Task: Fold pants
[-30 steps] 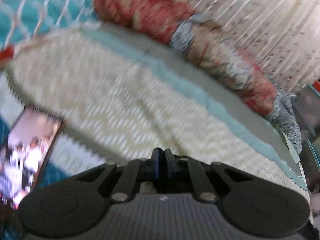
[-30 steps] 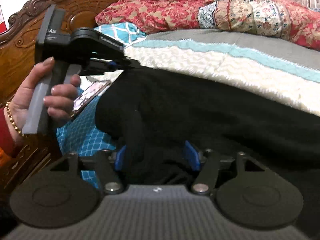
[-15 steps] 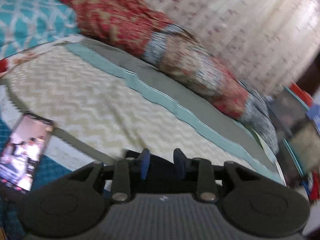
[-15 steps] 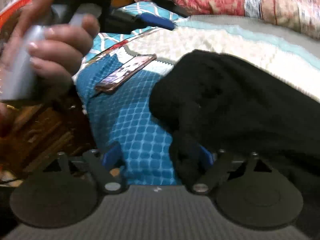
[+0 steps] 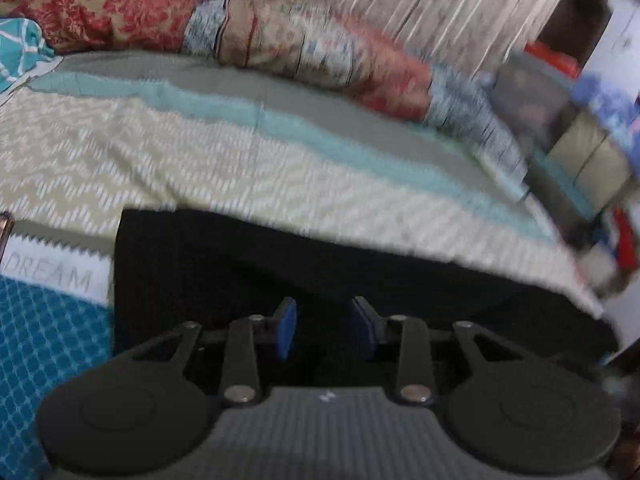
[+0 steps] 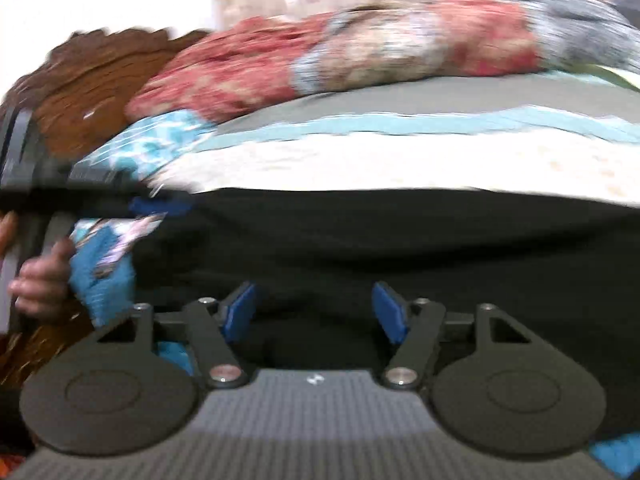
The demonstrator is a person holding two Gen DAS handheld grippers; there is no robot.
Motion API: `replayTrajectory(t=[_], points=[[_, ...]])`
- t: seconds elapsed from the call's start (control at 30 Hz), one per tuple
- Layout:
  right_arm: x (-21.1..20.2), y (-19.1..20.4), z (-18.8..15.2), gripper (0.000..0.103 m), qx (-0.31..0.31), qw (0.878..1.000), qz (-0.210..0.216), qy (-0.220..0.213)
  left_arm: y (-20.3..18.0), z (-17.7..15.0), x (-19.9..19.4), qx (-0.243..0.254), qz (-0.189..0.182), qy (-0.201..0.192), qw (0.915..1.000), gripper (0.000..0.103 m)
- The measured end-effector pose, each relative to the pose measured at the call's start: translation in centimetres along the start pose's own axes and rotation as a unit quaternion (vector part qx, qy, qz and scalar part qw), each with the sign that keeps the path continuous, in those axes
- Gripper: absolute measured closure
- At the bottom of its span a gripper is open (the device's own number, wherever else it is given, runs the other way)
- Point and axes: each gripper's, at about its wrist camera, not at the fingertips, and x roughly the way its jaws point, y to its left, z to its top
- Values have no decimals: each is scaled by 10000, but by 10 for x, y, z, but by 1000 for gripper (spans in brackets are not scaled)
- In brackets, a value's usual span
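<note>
My tongs: blue pads (image 5: 286,326), black arms, grey ribbed body. Pants (image 5: 320,276) plain black. Bedspread (image 5: 192,168) cream-white zigzag, teal band, grey strip. Sheet (image 5: 44,344) teal with diamond grid. Quilt (image 5: 120,4) red floral, blue-grey patches. Headboard (image 6: 100,84) brown wood.

I am in a home bedroom: a bed under a chevron bedspread (image 5: 208,168), a carved wooden headboard (image 6: 100,76) upper left, a floral quilt (image 6: 360,56) and curtains (image 5: 440,8) behind.
</note>
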Motion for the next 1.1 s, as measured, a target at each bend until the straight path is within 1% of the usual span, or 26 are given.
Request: replayTrajectory(t=[0.07, 0.13, 0.17, 0.27, 0.4, 0.43, 0.47, 0.5, 0.53, 0.6, 0.63, 0.7, 0.77, 0.83, 0.87, 0.93, 0.97, 1.03, 1.1], points=[[-2, -10, -2, 38, -131, 9998, -104, 85, 8, -5, 8, -45, 257, 205, 9995, 72], [3, -7, 0, 38, -370, 9990, 71, 259, 18, -7, 14, -191, 430, 341, 9983, 74], [7, 0, 0, 38, -598, 9976, 159, 313, 24, -8, 15, -295, 379, 406, 9980, 74], [16, 25, -3, 38, -1299, 9903, 287, 396, 31, -7, 10, -532, 277, 426, 9973, 74], [51, 43, 2, 38, -1940, 9781, 414, 632, 28, -10, 1, -433, 426, 404, 9973, 74], [57, 40, 6, 38, -2015, 9760, 439, 703, 27, -10, 0, -399, 524, 404, 9970, 75], [61, 41, 4, 51, -2090, 9731, 502, 830, 27, -10, 0, -344, 669, 422, 9963, 76], [63, 40, 2, 68, -2164, 9696, 569, 994, 28, -9, 1, -321, 704, 462, 9959, 81], [64, 39, -1, 100, -2237, 9653, 584, 1218, 32, -9, 0, -388, 695, 486, 9956, 83], [59, 38, -2, 100, -2220, 9648, 606, 1270, 38, -7, -2, -548, 639, 511, 9951, 84], [52, 38, 0, 101, -2107, 9664, 675, 1306, 40, -6, -2, -596, 629, 520, 9949, 84], [30, 37, 3, 101, -1847, 9699, 912, 1301, 38, -5, -4, -581, 654, 514, 9948, 84], [15, 37, -1, 101, -1699, 9713, 1033, 1307, 35, -4, -7, -544, 709, 498, 9948, 84], [15, 35, -11, 100, -1536, 9721, 1024, 1446, 27, -1, -7, -518, 786, 457, 9945, 80], [16, 34, -14, 100, -1477, 9725, 1031, 1478, 20, 1, -10, -420, 807, 390, 9951, 78], [19, 29, -15, 100, -1277, 9738, 1113, 1519, 5, 5, -17, -194, 827, 227, 9961, 70], [20, 26, -14, 98, -1188, 9749, 1111, 1520, -2, 6, -19, -100, 786, 160, 9967, 69], [18, 23, -10, 96, -1083, 9789, 1013, 1406, -19, 8, -22, 82, 609, 72, 9981, 66], [8, 15, -4, 96, -948, 9843, 936, 1159, -39, 8, -20, 271, 386, 63, 9989, 66]])
